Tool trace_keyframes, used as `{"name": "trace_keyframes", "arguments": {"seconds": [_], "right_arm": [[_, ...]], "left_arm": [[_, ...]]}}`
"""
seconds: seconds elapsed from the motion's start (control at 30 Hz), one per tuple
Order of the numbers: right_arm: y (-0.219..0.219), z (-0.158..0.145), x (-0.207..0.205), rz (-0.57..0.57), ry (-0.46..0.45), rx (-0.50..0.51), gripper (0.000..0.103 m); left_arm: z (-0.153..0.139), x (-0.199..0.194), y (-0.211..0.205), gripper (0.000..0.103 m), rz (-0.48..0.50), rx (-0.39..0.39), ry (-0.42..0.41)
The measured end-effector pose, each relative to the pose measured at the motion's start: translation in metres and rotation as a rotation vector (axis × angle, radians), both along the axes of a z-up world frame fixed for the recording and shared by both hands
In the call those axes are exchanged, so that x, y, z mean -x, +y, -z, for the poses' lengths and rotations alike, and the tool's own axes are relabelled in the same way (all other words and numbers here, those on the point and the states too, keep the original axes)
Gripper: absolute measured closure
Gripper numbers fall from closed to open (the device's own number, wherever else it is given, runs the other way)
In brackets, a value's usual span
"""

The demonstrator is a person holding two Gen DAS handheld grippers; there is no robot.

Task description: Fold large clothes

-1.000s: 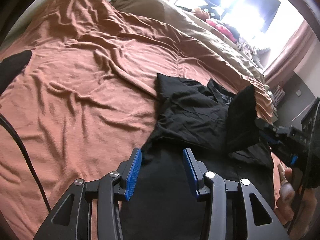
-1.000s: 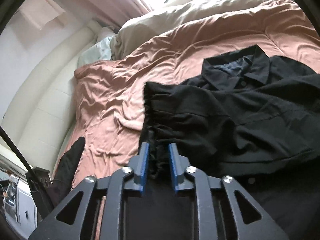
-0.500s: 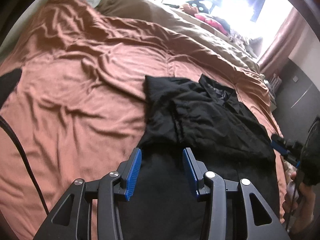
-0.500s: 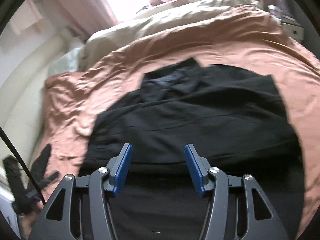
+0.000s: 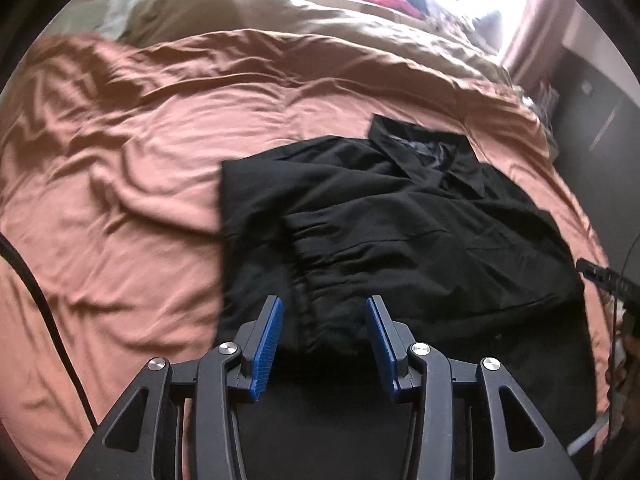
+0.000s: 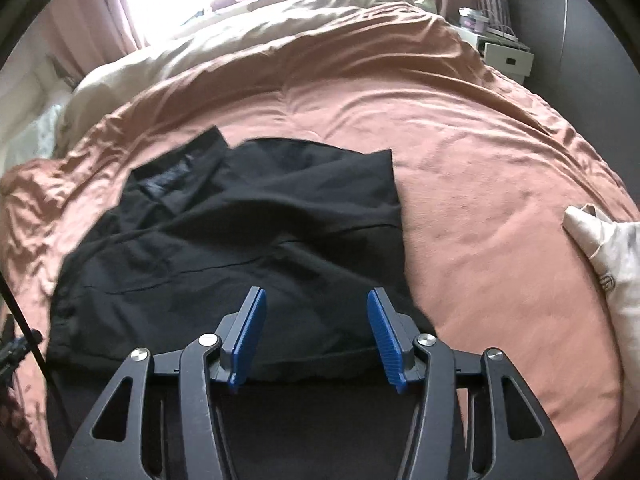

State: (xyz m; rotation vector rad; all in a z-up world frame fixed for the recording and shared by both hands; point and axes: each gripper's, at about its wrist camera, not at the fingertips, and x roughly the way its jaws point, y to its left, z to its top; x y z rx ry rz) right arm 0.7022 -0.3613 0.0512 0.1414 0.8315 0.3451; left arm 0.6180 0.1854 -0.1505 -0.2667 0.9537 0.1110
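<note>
A black collared shirt (image 5: 400, 232) lies on the rust-orange bedspread (image 5: 140, 168), collar at the far end, both sleeves folded in across the body. It also shows in the right wrist view (image 6: 240, 240). My left gripper (image 5: 324, 340) is open and empty, just above the gathered cuff of the folded sleeve near the shirt's left side. My right gripper (image 6: 316, 336) is open and empty over the shirt's near right part.
A beige duvet (image 5: 320, 20) is bunched at the far side of the bed by the bright window. A white cloth bag (image 6: 604, 248) lies on the bedspread (image 6: 480, 160) at the right. A white nightstand (image 6: 504, 56) stands past the bed's far right corner.
My right gripper let go of the sleeve cuff, opened, and drew back to the right. The sleeve now lies folded across the shirt. My left gripper stayed open and turned right, over the shirt.
</note>
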Motion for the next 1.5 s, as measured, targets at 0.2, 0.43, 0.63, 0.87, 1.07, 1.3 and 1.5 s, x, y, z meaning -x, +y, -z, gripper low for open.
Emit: {"name": "trace_keyframes", "arguments": {"seconds": [0.2, 0.43, 0.63, 0.87, 1.07, 1.3, 1.5], "right_arm": [[0.023, 0.014, -0.023, -0.004, 0.017, 0.05, 0.053], [0.039, 0.029, -0.045, -0.022, 0.014, 0.145, 0.053], [0.025, 0.033, -0.053, 0.057, 0.032, 0.145, 0.053], [-0.014, 0.018, -0.028, 0.037, 0.018, 0.029, 0.053], [-0.054, 0.013, 0.013, -0.009, 0.014, -0.024, 0.047], [-0.081, -0.001, 0.074, -0.028, -0.009, -0.052, 0.018], [-0.106, -0.011, 0.144, -0.018, -0.065, -0.059, 0.006]], "left_arm": [[0.012, -0.038, -0.036, 0.058, 0.089, -0.049, 0.025], [0.042, -0.071, -0.055, 0.058, 0.11, -0.13, 0.116], [0.05, -0.074, -0.038, 0.067, 0.077, -0.157, 0.131], [0.017, -0.048, -0.02, 0.068, 0.014, -0.198, 0.095], [-0.012, 0.001, -0.002, 0.057, 0.002, -0.15, 0.069], [-0.042, 0.072, 0.003, 0.023, -0.006, -0.075, 0.0], [-0.064, 0.143, -0.001, 0.012, 0.016, -0.04, -0.068]]}}
